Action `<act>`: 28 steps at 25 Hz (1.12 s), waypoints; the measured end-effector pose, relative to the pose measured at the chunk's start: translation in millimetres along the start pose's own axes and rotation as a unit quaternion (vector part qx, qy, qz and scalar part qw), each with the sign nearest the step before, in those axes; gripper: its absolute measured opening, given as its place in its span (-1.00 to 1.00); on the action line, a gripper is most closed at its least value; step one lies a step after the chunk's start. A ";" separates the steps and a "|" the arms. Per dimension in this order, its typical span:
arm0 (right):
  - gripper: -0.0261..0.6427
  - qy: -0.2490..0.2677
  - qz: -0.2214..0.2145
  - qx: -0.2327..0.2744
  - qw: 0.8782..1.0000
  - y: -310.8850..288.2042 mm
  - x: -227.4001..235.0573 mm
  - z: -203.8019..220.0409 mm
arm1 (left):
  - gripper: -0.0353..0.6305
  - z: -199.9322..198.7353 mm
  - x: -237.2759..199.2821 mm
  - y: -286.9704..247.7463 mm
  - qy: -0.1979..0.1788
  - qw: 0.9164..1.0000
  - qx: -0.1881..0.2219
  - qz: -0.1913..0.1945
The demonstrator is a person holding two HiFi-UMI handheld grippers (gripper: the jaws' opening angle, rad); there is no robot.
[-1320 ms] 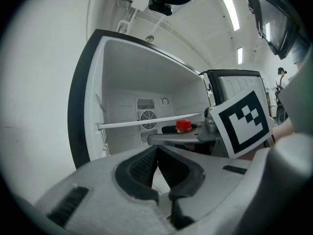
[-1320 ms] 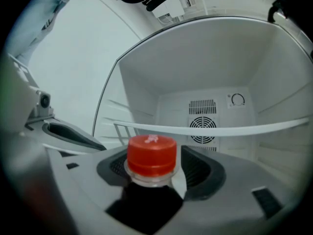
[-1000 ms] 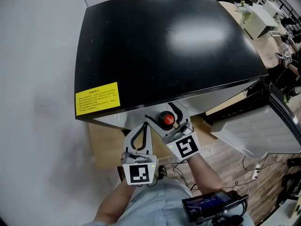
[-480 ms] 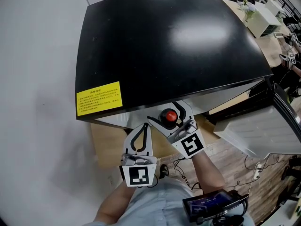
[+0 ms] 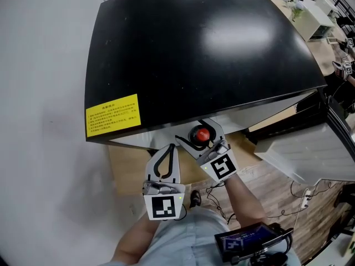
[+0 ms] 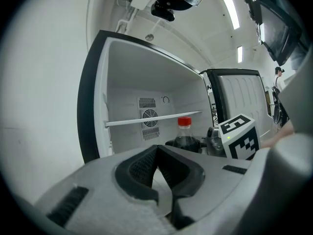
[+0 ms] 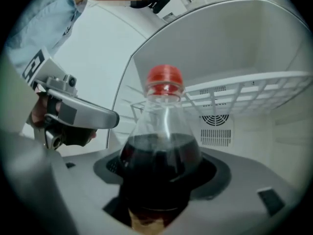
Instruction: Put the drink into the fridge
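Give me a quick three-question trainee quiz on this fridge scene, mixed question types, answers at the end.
1. True or false: the left gripper holds the drink bottle.
2. The bottle's cap is: A red, B blue, C green.
3. Fill in: the door of the fridge stands ____.
Key: 1 false, it is shut and empty; the right gripper holds the bottle, its jaws having just closed further. 2 A. 3 open.

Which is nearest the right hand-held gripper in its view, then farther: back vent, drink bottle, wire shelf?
1. Drink bottle, between the jaws, which have just been closing.
2. Wire shelf, above, ahead.
3. Back vent, farthest in, behind both.
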State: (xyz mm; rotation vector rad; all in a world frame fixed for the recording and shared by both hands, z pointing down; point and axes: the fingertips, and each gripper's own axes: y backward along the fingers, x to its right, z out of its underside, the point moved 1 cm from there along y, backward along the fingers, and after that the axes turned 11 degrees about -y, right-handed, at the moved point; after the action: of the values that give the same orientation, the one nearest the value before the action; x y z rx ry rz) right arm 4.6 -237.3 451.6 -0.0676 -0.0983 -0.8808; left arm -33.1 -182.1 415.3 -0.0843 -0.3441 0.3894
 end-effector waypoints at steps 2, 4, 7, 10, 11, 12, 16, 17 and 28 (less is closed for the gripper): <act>0.08 -0.011 -0.003 -0.005 1.000 -0.6 1.3 5.0 | -0.87 -0.6 -0.3 -0.4 -0.006 1.000 0.000 0.001; 0.07 -0.015 -0.003 -0.010 1.000 -0.1 2.2 11.4 | -0.87 -1.0 -0.1 -0.6 -0.010 1.000 0.000 0.003; 0.01 -0.021 -0.002 -0.021 1.000 -1.5 5.2 15.3 | -0.87 -0.5 0.2 -1.2 -0.010 1.000 0.001 0.004; 0.00 -0.027 -0.004 -0.024 0.999 -5.2 11.9 13.2 | -0.87 -1.0 0.5 -1.3 -0.014 1.000 0.003 0.007; 0.00 -0.028 -0.003 -0.025 0.999 -6.3 13.4 11.4 | -0.87 -1.1 0.4 -1.4 -0.016 1.000 0.003 0.007; 0.00 -0.030 -0.002 -0.025 0.999 -7.7 14.6 9.2 | -0.87 -0.9 0.0 -1.8 -0.018 1.000 0.003 0.008; 0.00 -0.009 -0.001 -0.027 1.000 -16.4 19.4 2.1 | -0.87 1.0 -2.9 -3.9 -0.013 1.000 0.001 0.006; 0.00 0.000 -0.003 -0.027 1.000 -18.1 19.3 1.3 | -0.87 1.3 -3.4 -4.2 -0.012 1.000 0.000 0.005; 0.00 0.004 -0.014 -0.013 1.000 -19.8 19.5 6.8 | -0.87 3.3 -4.5 -7.4 -0.010 1.000 -0.004 0.010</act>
State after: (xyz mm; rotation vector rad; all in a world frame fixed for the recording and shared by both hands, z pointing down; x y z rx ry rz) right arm 1.3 -264.1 460.9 -0.0868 -0.0803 -0.9095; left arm -35.5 -190.6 418.1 -0.0909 -0.3655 0.4083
